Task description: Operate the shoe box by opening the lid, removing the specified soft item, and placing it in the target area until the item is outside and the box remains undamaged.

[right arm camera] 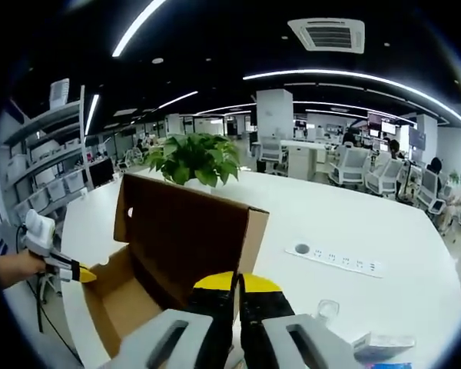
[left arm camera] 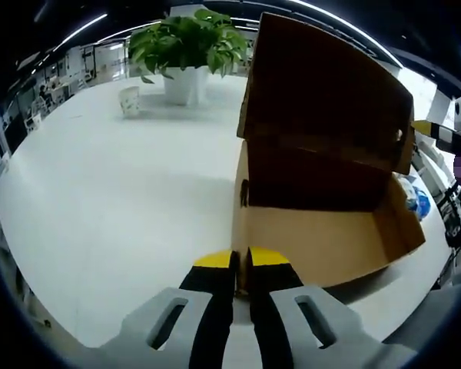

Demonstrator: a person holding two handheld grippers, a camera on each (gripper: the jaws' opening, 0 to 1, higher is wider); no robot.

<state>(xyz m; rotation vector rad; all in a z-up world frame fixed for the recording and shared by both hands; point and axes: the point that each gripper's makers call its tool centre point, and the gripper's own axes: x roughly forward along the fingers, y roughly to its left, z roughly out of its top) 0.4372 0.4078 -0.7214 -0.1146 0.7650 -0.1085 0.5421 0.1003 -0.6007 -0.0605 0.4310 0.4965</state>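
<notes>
The cardboard box (left arm camera: 323, 231) is sitting near the table's (left arm camera: 115, 200) edge with its lid (left arm camera: 323, 84) standing open, no readable writing showing on it. The left gripper (left arm camera: 241, 261) is pinching the box's near wall. The right gripper (right arm camera: 239, 283) is looking pressed together just behind the lid, though whether it's gripping anything I can't tell.

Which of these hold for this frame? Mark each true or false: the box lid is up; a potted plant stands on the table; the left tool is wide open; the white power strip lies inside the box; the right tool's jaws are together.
1. The cardboard box has its lid raised. True.
2. A potted plant stands on the white table. True.
3. The left tool is wide open. False: its yellow-tipped jaws are closed together at the box's near corner.
4. The white power strip lies inside the box. False: it lies on the table, apart from the box.
5. The right tool has its jaws together. True.
</notes>
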